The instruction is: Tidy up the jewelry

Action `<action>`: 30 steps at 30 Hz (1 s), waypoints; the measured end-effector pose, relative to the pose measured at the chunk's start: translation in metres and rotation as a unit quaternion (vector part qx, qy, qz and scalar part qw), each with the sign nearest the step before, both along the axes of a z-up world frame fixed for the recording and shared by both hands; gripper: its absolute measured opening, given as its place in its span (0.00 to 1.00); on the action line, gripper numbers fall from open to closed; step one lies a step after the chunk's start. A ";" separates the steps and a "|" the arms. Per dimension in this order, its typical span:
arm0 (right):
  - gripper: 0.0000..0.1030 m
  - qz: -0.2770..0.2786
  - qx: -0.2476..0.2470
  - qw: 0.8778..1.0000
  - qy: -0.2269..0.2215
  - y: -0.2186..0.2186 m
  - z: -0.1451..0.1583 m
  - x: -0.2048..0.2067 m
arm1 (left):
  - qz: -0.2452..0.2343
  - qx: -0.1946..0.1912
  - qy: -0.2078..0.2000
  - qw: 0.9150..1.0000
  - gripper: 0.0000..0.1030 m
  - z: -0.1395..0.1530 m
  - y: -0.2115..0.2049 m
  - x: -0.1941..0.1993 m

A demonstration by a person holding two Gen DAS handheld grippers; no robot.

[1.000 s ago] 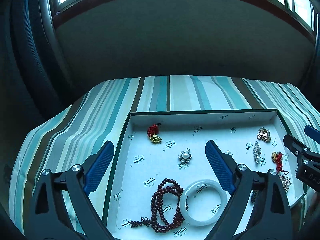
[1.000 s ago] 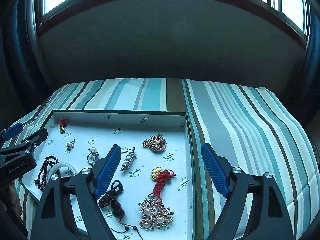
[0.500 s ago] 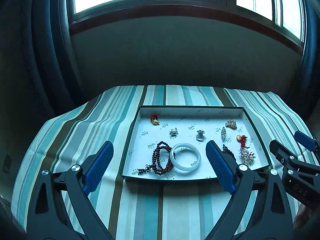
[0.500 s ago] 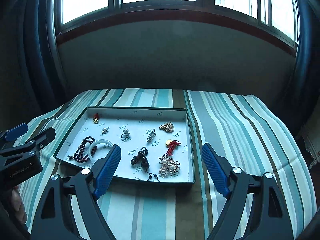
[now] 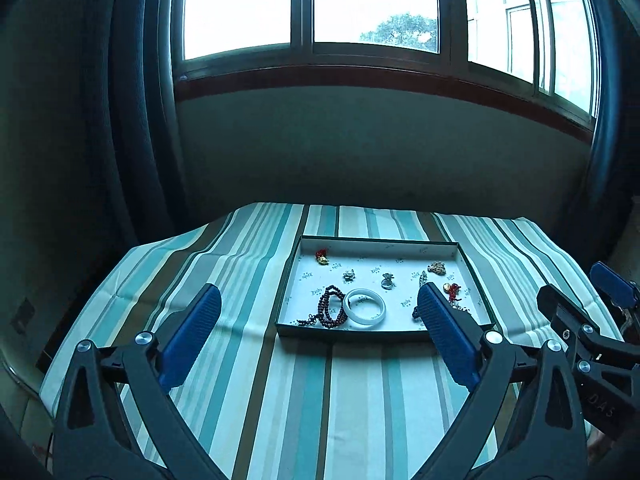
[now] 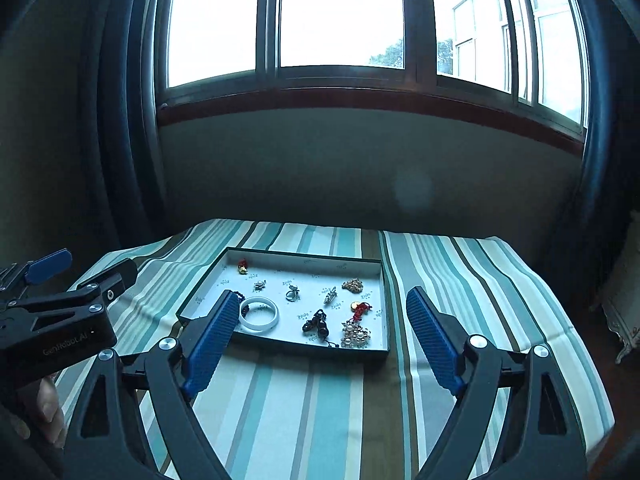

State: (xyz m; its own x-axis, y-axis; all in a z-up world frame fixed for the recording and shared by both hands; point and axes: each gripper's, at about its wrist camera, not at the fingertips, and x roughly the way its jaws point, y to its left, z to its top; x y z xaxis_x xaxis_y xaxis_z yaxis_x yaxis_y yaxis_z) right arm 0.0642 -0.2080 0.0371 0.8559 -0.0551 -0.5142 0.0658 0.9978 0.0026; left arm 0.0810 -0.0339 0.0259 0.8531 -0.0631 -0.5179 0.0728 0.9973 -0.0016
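Left wrist view: left tool [image 5: 318,320] hangs above the striped cloth [image 5: 280,380] on the worktop, fingers wide apart, nothing between them. Shallow tray [image 5: 384,333] sits flat ahead, toward the far half of the cloth.

In the tray: white bangle [image 5: 364,312] near the front edge, dark red bead strand [image 5: 330,312] touching it on the left. Red-and-gold charm [image 5: 321,256] in the far left corner. Pearl flower piece [image 5: 349,275] and a silver ring [image 5: 387,281] mid-tray, apart from each other. Gold brooch [image 5: 437,267] at the far right. A second red-corded gold charm [image 5: 452,289] lies just beside the left tool's right finger [image 5: 448,340]; that finger hides the front right corner.

Right wrist view: right tool [image 6: 320,338] also spread open and empty, held back from the tray's near edge [image 6: 308,345]. It shows the front right corner: black bead cord [image 6: 318,325] and a pearl cluster [image 6: 355,334] just beside each other, and a slim silver brooch [image 6: 330,294] beyond them. Left tool's body [image 6: 56,320] is at the left edge of this view, well apart from the tray.

Window [image 6: 340,20] behind the worktop, bright.
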 end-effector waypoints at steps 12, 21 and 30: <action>0.82 0.004 -0.006 1.000 -0.017 0.009 0.012 -0.027 | 0.002 -0.005 -0.019 1.000 0.96 0.015 0.006 -0.028; 0.82 0.005 -0.010 1.000 -0.021 0.014 0.015 -0.032 | 0.005 -0.009 -0.025 1.000 0.96 0.021 0.010 -0.037; 0.82 0.007 -0.011 1.000 -0.023 0.016 0.016 -0.033 | 0.008 -0.012 -0.022 1.000 0.96 0.021 0.012 -0.037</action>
State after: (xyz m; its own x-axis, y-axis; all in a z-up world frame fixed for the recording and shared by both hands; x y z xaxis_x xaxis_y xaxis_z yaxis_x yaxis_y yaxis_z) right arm 0.0310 -0.1915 0.0532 0.8791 -0.0550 -0.4734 0.0532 0.9984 -0.0173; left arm 0.0444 -0.0216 0.0465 0.8760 -0.0608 -0.4784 0.0574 0.9981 -0.0217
